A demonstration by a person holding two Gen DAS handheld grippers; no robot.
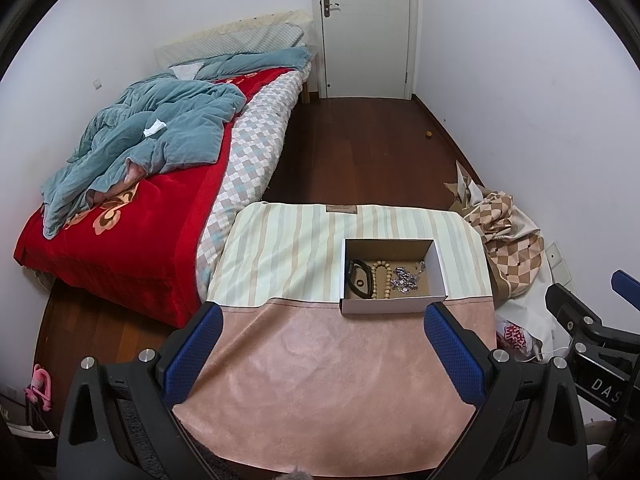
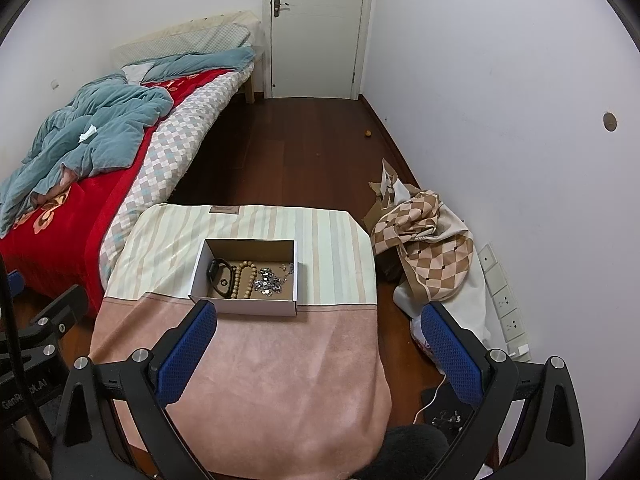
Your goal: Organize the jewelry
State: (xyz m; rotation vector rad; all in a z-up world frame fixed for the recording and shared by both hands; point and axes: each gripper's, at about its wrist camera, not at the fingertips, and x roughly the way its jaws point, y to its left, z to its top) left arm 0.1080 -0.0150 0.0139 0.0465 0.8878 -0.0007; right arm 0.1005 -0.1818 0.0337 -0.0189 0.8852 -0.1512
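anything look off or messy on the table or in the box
Nothing is spilled or damaged. The cardboard box sits square on the cloth-covered table, with the black band, bead bracelet and silver chain all inside, though they lie loosely bunched together rather than separated.

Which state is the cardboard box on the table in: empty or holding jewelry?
Holding jewelry. The open-topped box contains a dark band, a beaded bracelet and a silvery chain, side by side on its floor.
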